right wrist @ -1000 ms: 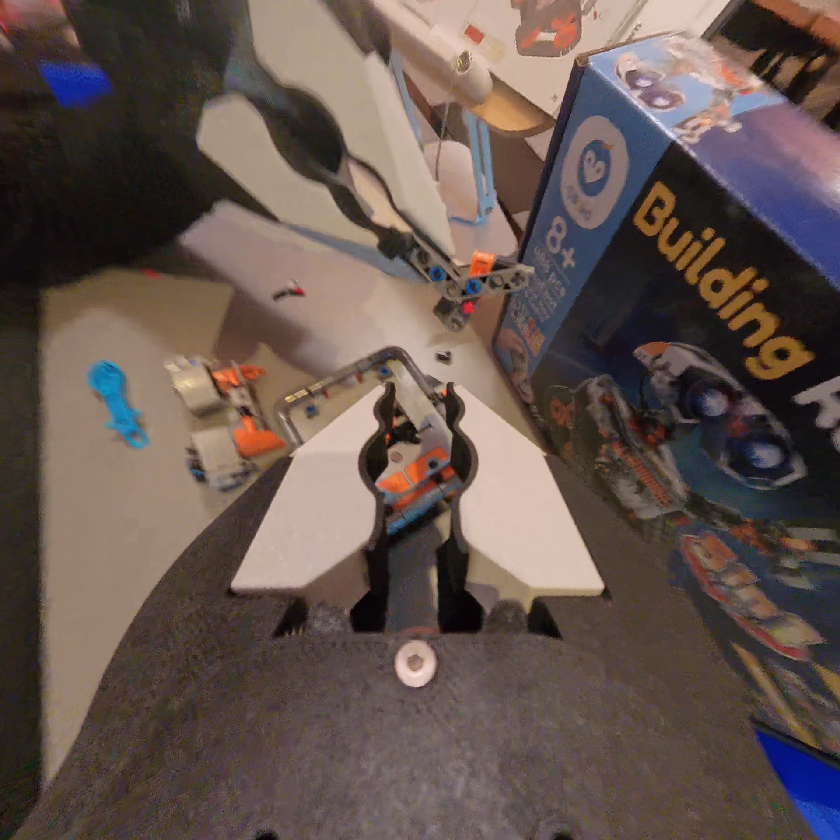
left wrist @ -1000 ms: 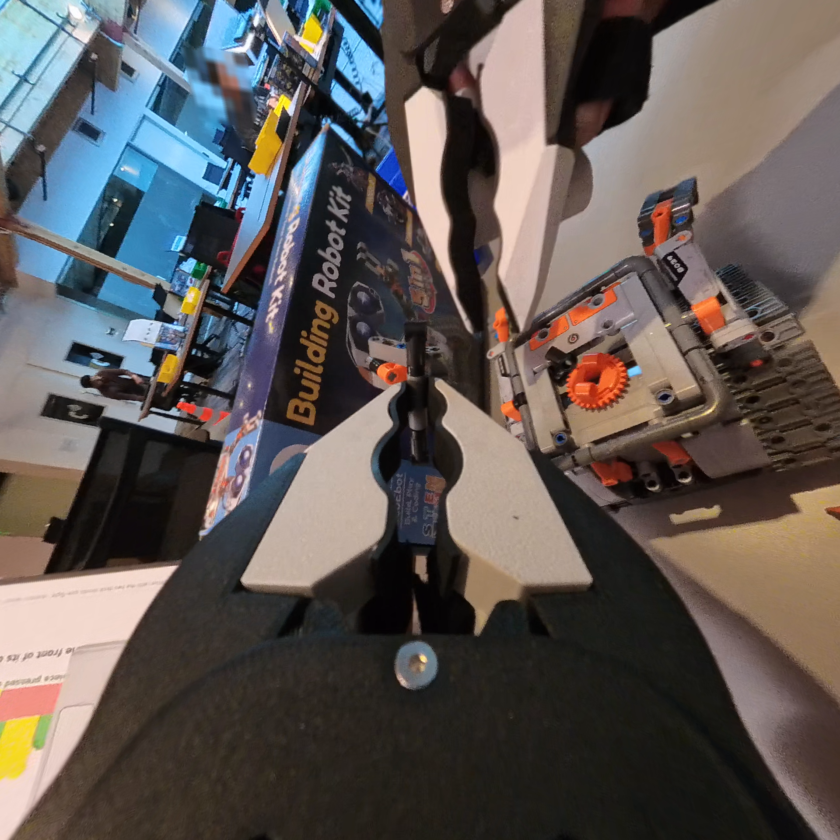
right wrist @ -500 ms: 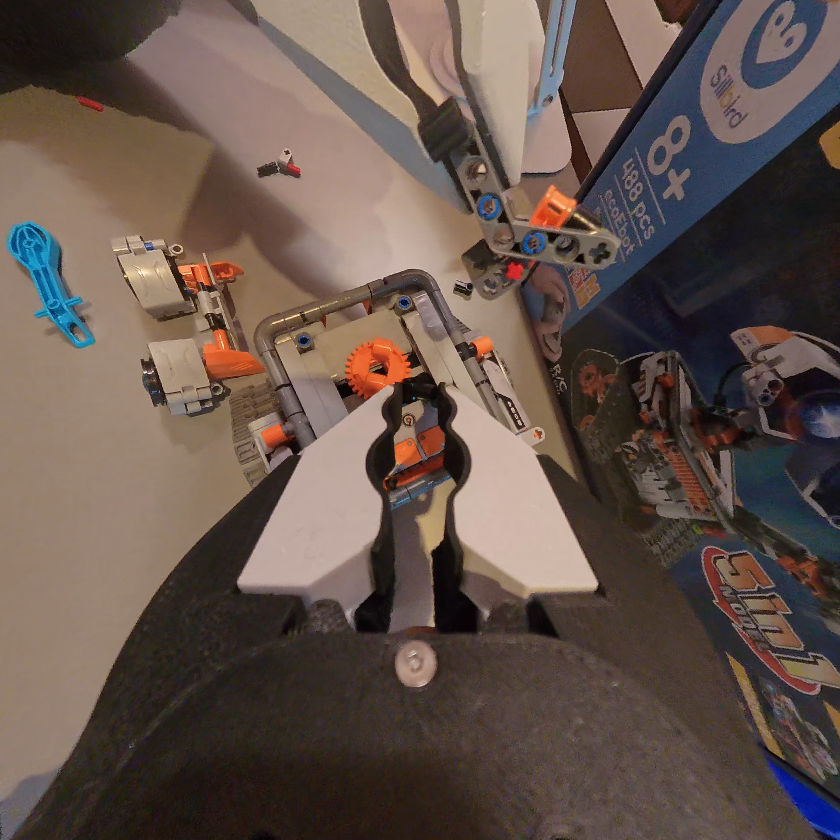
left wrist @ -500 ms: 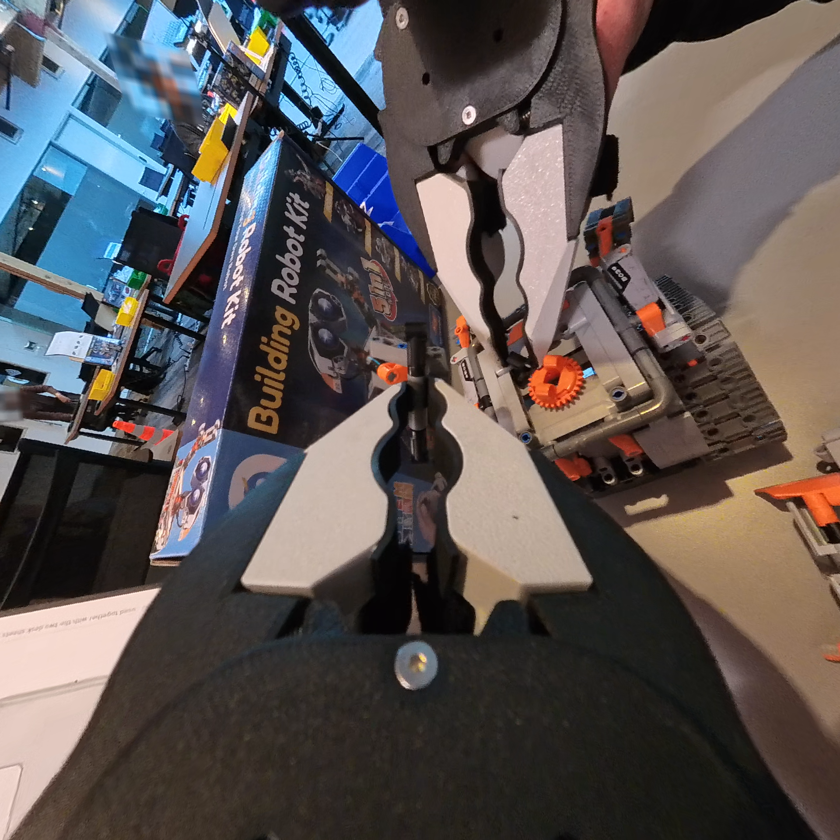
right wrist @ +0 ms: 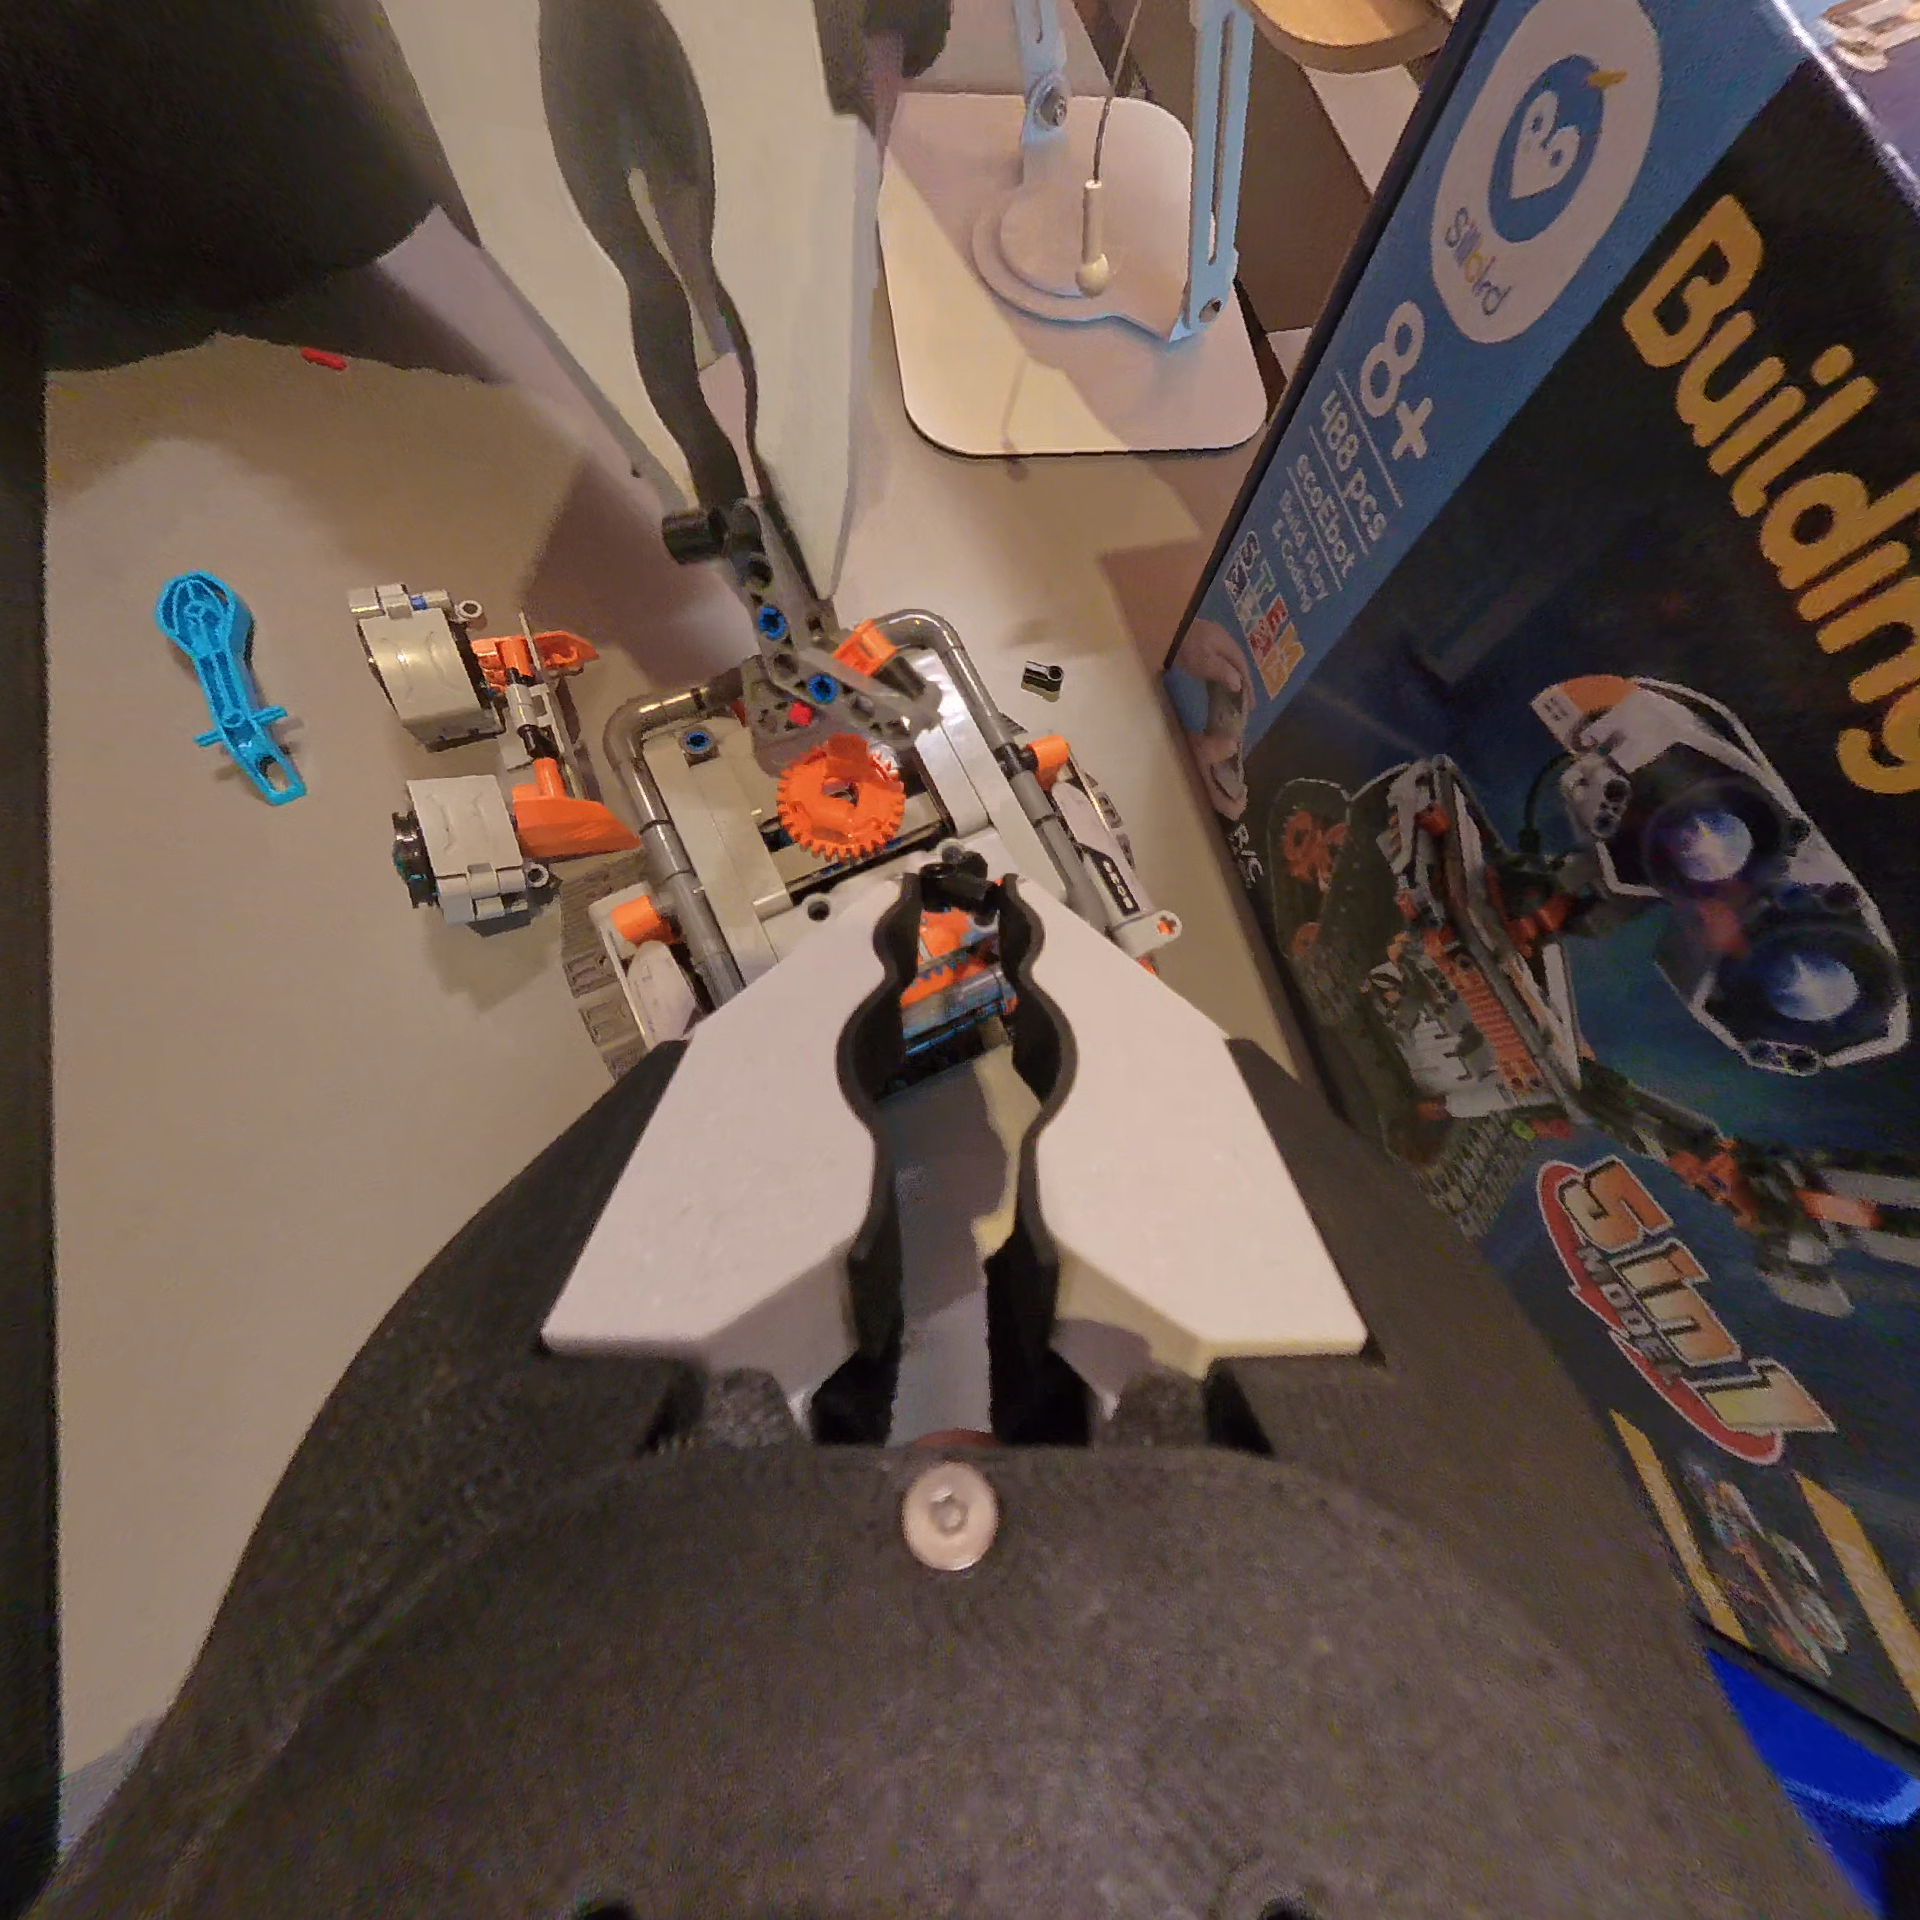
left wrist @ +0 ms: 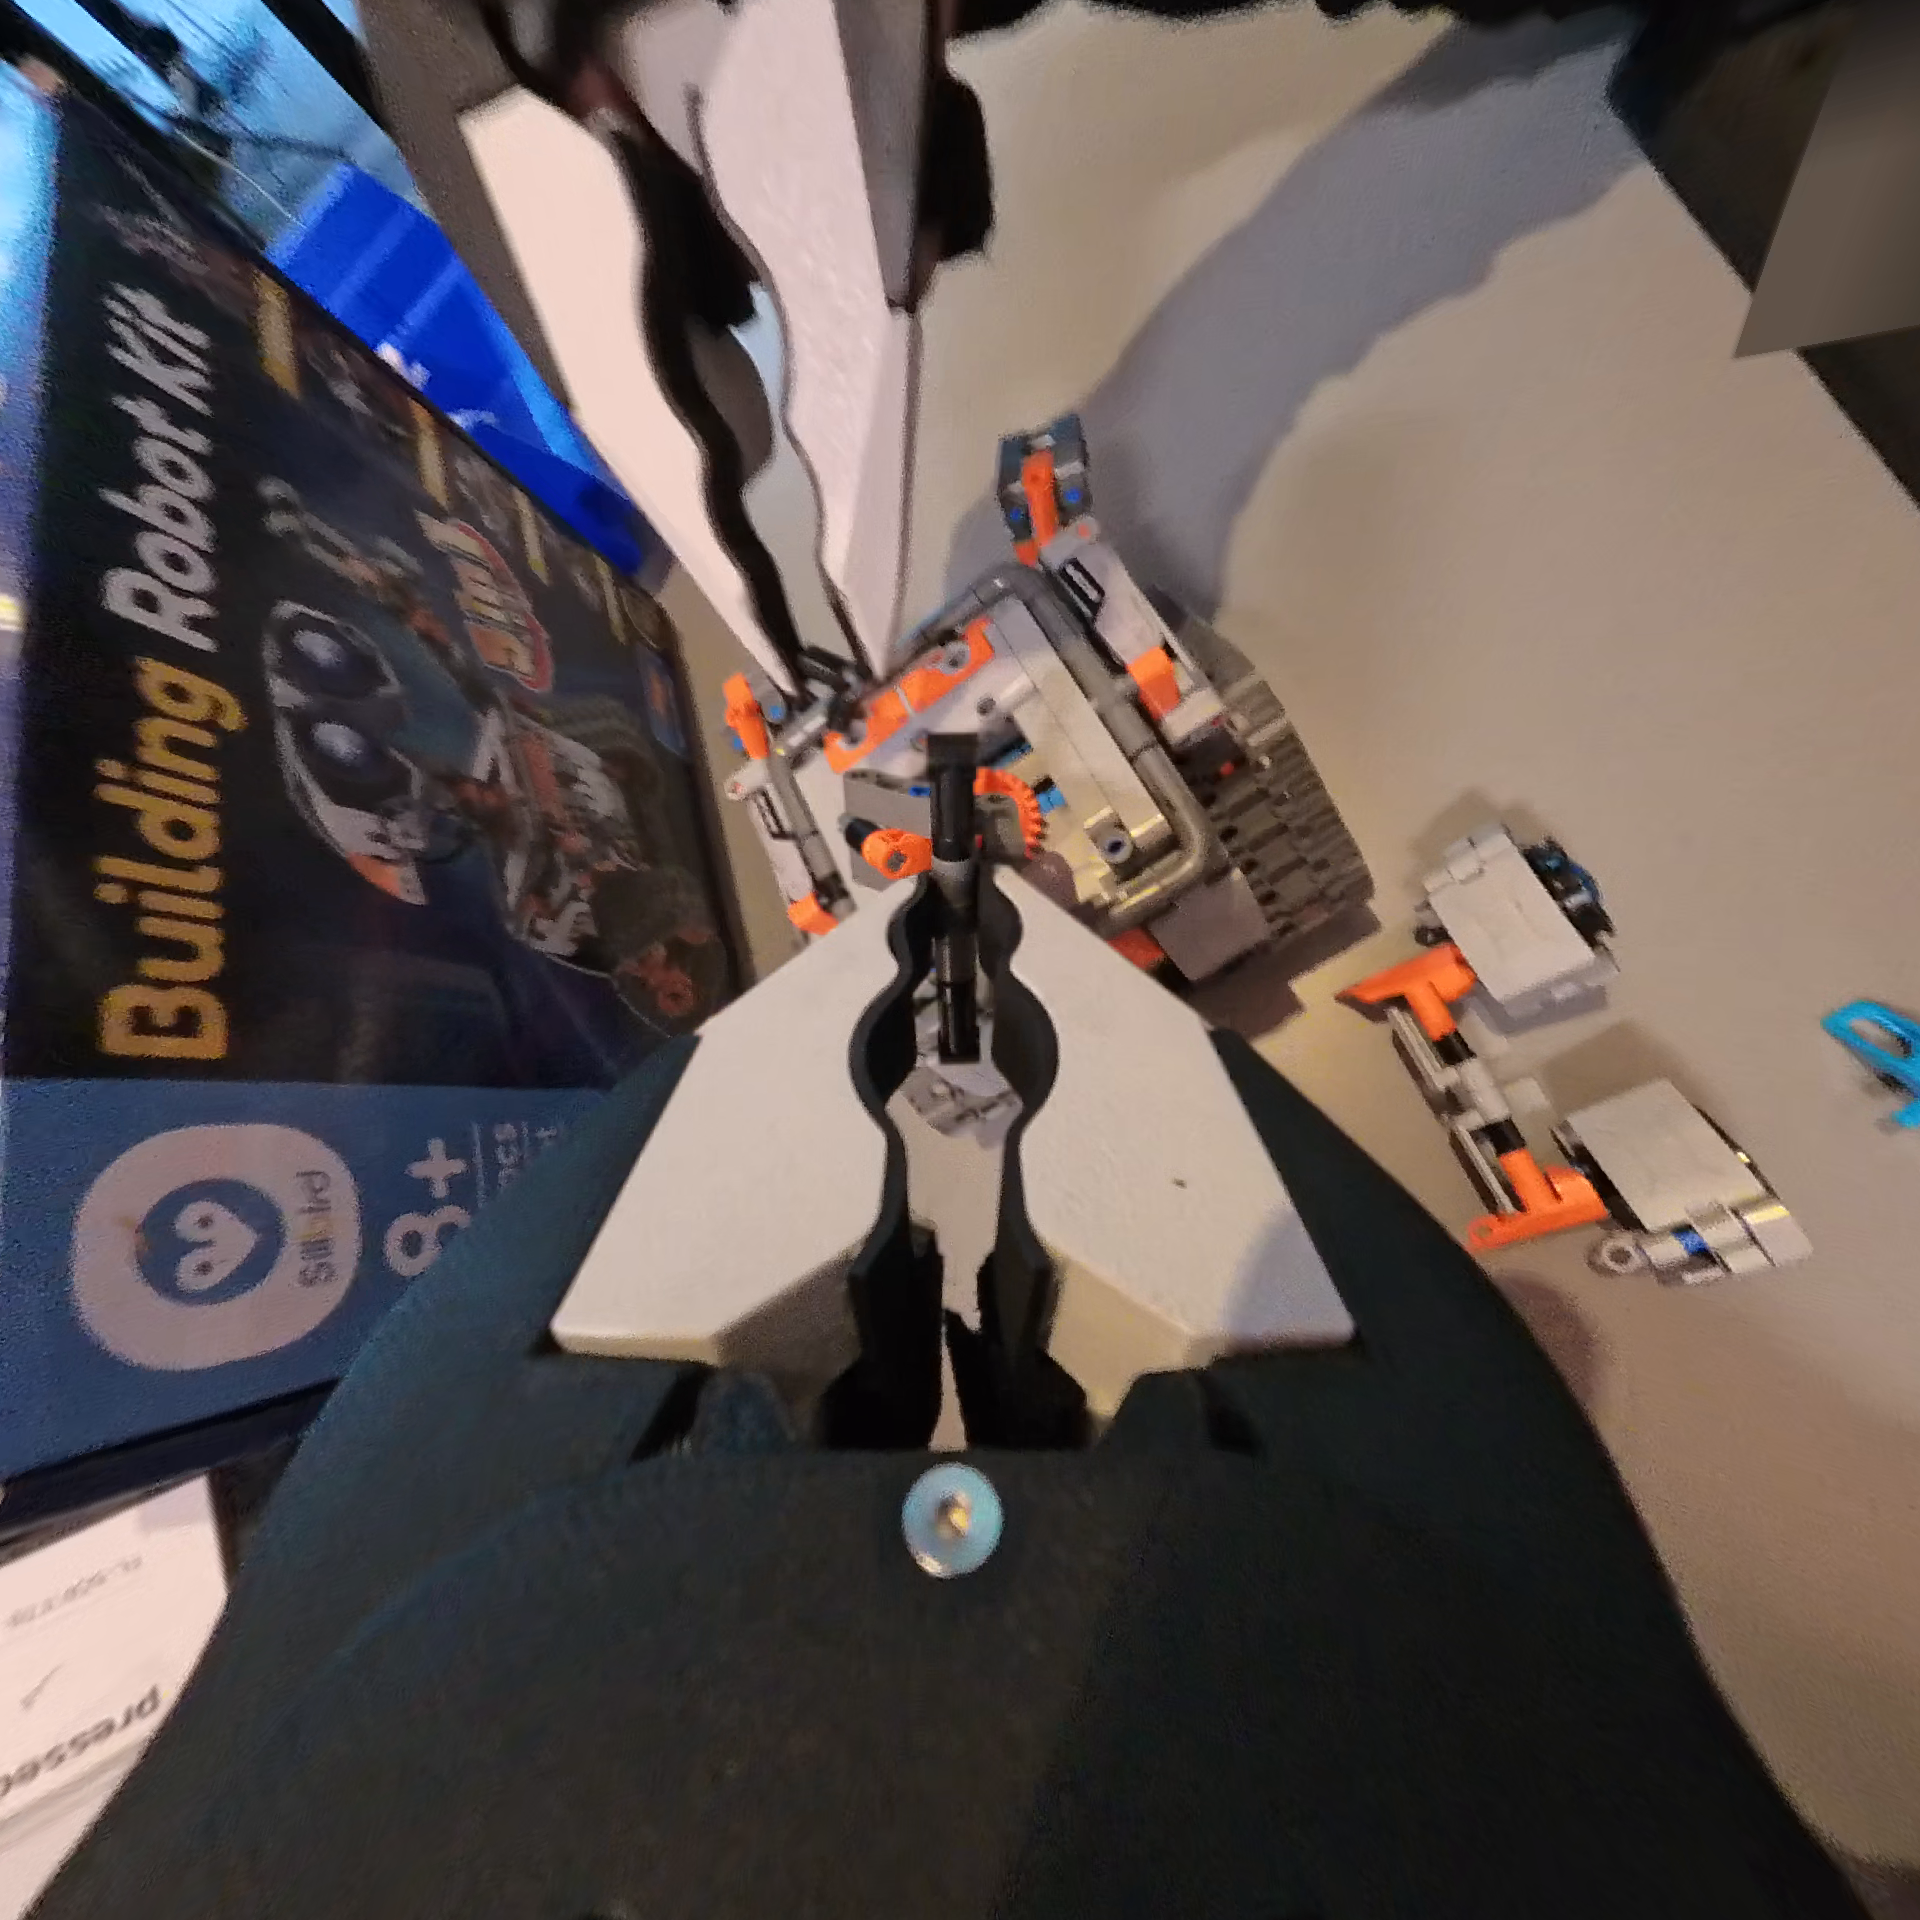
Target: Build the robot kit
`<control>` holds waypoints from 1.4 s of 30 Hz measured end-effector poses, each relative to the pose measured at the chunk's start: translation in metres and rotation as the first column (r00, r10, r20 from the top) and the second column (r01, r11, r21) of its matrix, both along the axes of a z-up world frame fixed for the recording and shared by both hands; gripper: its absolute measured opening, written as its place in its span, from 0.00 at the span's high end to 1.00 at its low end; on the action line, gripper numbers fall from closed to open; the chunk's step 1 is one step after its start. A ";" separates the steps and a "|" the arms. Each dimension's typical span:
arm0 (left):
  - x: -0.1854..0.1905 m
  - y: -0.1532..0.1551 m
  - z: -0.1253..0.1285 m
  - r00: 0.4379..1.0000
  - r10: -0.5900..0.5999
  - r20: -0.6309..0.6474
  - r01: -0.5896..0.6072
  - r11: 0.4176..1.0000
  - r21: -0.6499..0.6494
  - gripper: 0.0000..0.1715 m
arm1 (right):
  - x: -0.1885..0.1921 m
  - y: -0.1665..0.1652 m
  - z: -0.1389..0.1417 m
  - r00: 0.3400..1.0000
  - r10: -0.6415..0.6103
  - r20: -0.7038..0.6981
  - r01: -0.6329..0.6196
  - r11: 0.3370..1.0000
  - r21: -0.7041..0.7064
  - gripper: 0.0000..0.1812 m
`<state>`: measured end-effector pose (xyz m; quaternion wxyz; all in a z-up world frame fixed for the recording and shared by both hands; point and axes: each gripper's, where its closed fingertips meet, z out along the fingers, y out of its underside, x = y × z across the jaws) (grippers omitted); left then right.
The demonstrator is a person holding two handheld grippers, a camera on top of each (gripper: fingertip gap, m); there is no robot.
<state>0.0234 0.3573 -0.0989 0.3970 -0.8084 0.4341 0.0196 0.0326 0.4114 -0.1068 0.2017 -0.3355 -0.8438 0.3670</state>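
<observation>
We hold two grippers over a half-built toy vehicle (right wrist: 821, 831) of grey, orange and black plastic bricks, which stands on a pale table (right wrist: 260, 1143) just beside a dark blue kit box (right wrist: 1558, 727).

Our left gripper (left wrist: 956, 883) is pinching a small grey bracket (right wrist: 800, 686) by its black end, the fingers pressed together on it. Seen from the right wrist view, the bracket hangs touching or just above the far edge of the vehicle, beyond its orange gear (right wrist: 840, 805).

Our right gripper (right wrist: 961, 883) has its tips drawn close around a small black pin (right wrist: 958, 871) on the near side of the gear (whether the pin is loose or already seated in the vehicle, we cannot tell).

On the side of the vehicle away from the box lie two loose grey and orange wheel parts (right wrist: 468, 748), and beyond them a blue plastic tool (right wrist: 229, 686). A white lamp base (right wrist: 1070, 270) stands behind the vehicle.

We judge the vehicle light, stiff and snap-fitted, so a hard squeeze or twist could pop pieces off. The bent grey frame tube (right wrist: 665, 831) round its top looks the firmest place to take hold; the bracket and pin are small and smooth, best pinched squarely across flat faces.
</observation>
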 end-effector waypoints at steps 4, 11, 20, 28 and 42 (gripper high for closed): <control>0.001 0.001 -0.014 0.997 -0.005 -0.083 -0.005 0.993 -0.117 0.96 | 0.000 0.005 -0.002 1.000 -0.010 0.006 0.010 1.000 0.014 0.93; 0.005 0.007 -0.009 0.989 -0.015 -0.145 -0.016 0.977 -0.212 0.97 | 0.001 0.006 -0.002 1.000 -0.011 0.002 0.011 1.000 0.019 0.93; 0.009 0.011 -0.006 0.978 -0.063 -0.200 0.013 0.969 -0.246 0.97 | 0.002 0.008 0.001 1.000 -0.012 -0.008 0.013 0.999 0.033 0.92; -0.001 0.017 -0.002 0.979 -0.043 -0.201 -0.014 0.963 -0.271 0.97 | 0.002 0.010 0.000 1.000 -0.013 -0.009 0.014 0.999 0.038 0.93; -0.004 0.018 -0.004 0.989 0.059 -0.137 -0.103 0.934 -0.342 0.97 | 0.004 0.008 -0.001 1.000 -0.003 -0.004 0.003 0.999 0.050 0.93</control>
